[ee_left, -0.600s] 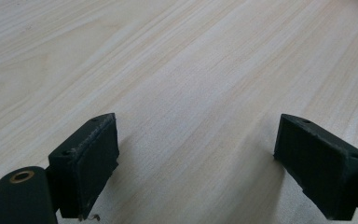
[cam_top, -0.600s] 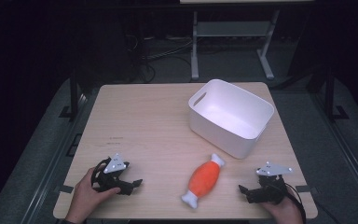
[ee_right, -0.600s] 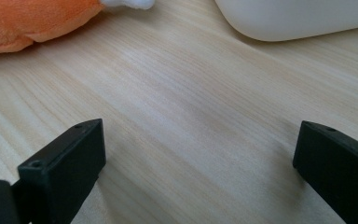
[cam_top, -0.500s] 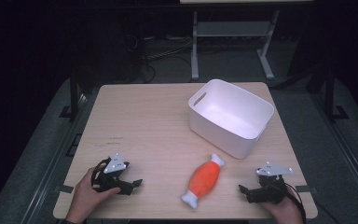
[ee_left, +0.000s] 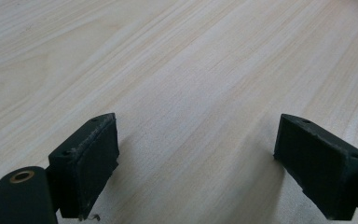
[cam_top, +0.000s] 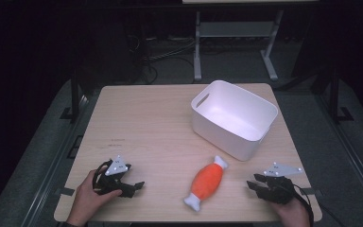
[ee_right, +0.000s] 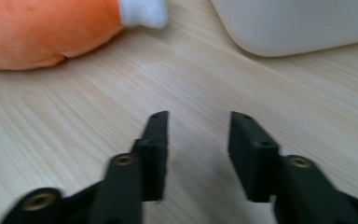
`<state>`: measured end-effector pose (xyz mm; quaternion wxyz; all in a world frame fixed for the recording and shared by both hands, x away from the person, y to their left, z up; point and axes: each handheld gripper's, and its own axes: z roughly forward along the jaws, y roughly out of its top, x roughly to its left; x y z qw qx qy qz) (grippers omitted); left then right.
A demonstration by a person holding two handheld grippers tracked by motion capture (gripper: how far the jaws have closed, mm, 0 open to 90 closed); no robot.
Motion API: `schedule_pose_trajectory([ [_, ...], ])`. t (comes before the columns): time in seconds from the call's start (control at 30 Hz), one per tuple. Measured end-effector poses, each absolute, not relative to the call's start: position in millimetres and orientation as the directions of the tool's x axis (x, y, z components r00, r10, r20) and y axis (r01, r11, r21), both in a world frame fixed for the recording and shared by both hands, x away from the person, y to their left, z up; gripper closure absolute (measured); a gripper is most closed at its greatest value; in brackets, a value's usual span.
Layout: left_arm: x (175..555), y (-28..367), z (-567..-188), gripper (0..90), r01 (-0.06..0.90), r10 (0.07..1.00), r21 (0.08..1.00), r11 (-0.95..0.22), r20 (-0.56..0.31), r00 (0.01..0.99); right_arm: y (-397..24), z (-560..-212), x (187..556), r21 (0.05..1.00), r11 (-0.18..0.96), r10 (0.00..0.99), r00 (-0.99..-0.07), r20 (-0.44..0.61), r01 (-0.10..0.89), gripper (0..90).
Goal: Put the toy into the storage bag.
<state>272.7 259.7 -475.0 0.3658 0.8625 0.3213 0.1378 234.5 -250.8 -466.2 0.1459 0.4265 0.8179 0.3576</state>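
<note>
Pale wood-grain worktop (cam_top: 160, 118), soft orange plush toy with white fluffy ends (cam_top: 207, 182) lying diagonally at lower centre, untouched, glossy white rounded plastic bin (cam_top: 234, 118) upper right, left gripper (cam_top: 133, 187) lower left, matte fingers (ee_left: 86, 161) spread empty, right gripper (cam_top: 254, 184) lower right, fingers parted, grasping nothing.
</note>
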Motion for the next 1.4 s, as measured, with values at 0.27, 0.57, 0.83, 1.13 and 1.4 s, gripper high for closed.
schedule_pose_trajectory([
  [0.27,273,259,-475,12.8,0.455,0.657,0.721,-0.523,0.002,0.753,-239,-463,241,0.694,0.424,0.76,-0.645,0.078,0.583,89.5],
  [0.57,273,260,-475,12.9,0.455,0.657,0.721,-0.523,0.002,0.754,-226,-458,249,0.698,0.443,0.727,-0.681,0.088,0.563,89.5],
  [0.83,273,260,-475,12.9,0.455,0.658,0.72,-0.524,0.002,0.753,-210,-454,264,0.696,0.472,0.692,-0.717,0.089,0.542,89.6],
  [1.13,273,260,-475,12.9,0.455,0.658,0.72,-0.523,0.002,0.753,-196,-453,277,0.697,0.492,0.666,-0.741,0.086,0.522,89.5],
  [1.4,273,260,-475,12.9,0.455,0.658,0.721,-0.523,0.001,0.753,-181,-454,287,0.688,0.512,0.661,-0.747,0.067,0.514,89.6],
])
